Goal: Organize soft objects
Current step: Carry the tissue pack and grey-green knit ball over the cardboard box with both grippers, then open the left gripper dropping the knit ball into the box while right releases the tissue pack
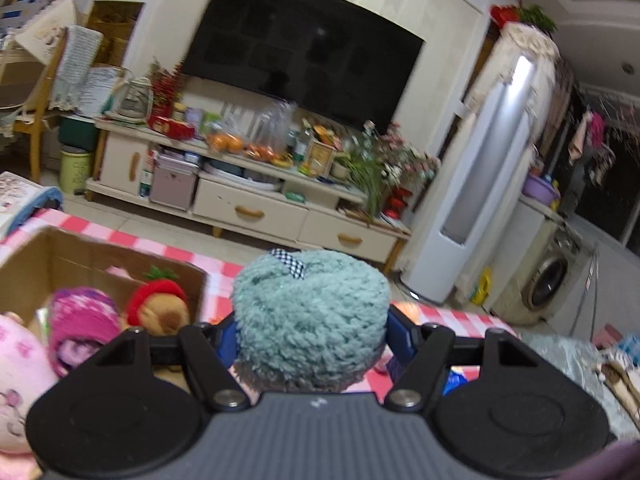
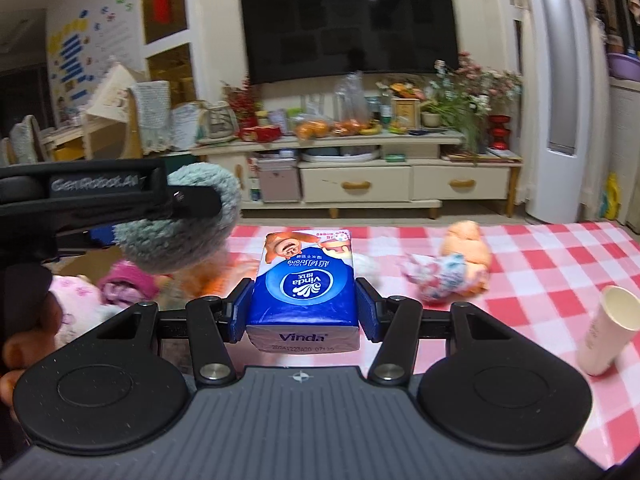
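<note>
The left hand-held gripper (image 1: 310,334) is clamped on a teal fuzzy plush (image 1: 310,316), held aloft just right of the cardboard box (image 1: 36,264), likely for dropping in. The right hand-held gripper (image 2: 304,312) grips a Vinda tissue pack (image 2: 305,284) right of the box, above the checkered surface (image 2: 540,264).

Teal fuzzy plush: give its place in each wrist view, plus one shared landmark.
Left wrist view: teal fuzzy plush sits bottom centre, clamped in the left gripper.
Right wrist view: teal fuzzy plush is at left, mid-height, gripped by the left gripper above the cardboard box.
Shared landmark: the black TV on the wall.
</note>
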Available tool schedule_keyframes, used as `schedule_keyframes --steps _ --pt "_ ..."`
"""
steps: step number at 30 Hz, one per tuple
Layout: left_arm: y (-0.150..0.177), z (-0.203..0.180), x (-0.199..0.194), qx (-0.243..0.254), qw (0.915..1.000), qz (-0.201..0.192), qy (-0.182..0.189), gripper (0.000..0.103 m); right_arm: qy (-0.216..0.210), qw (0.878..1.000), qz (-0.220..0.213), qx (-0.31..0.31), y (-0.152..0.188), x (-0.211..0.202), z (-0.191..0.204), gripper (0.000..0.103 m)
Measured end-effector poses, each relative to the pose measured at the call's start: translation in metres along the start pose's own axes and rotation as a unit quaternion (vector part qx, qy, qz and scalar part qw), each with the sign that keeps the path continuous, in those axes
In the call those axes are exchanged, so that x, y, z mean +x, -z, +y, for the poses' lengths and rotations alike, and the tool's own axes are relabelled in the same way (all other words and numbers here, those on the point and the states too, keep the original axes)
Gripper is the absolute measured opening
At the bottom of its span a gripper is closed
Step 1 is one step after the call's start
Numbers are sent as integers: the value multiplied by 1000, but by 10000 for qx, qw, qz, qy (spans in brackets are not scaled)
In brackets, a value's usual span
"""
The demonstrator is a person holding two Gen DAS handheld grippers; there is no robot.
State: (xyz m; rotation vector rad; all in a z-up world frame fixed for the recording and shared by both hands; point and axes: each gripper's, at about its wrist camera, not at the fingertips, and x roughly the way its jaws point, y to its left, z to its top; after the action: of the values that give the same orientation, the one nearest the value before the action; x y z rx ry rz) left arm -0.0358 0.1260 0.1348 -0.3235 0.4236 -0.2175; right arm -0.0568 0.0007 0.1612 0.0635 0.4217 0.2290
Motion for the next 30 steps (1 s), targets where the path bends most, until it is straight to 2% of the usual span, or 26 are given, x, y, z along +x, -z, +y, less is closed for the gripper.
schedule_keyframes --steps 8,15,23,30 --pt "-17 44 -18 -316 9973 -336 -568 70 -795 9961 -55 -367 -14 2 68 66" --pt "-31 82 -22 -601 9912 -429 -1102 70 -1355 9887 84 -632 -16 8 114 66" --pt "-32 103 -22 -646 9889 -276 -1311 70 -1662 9828 299 -748 -9 13 135 66" --pt "-29 106 -16 -449 9886 -89 -1437 71 -1784 9801 487 -722 1 13 132 67"
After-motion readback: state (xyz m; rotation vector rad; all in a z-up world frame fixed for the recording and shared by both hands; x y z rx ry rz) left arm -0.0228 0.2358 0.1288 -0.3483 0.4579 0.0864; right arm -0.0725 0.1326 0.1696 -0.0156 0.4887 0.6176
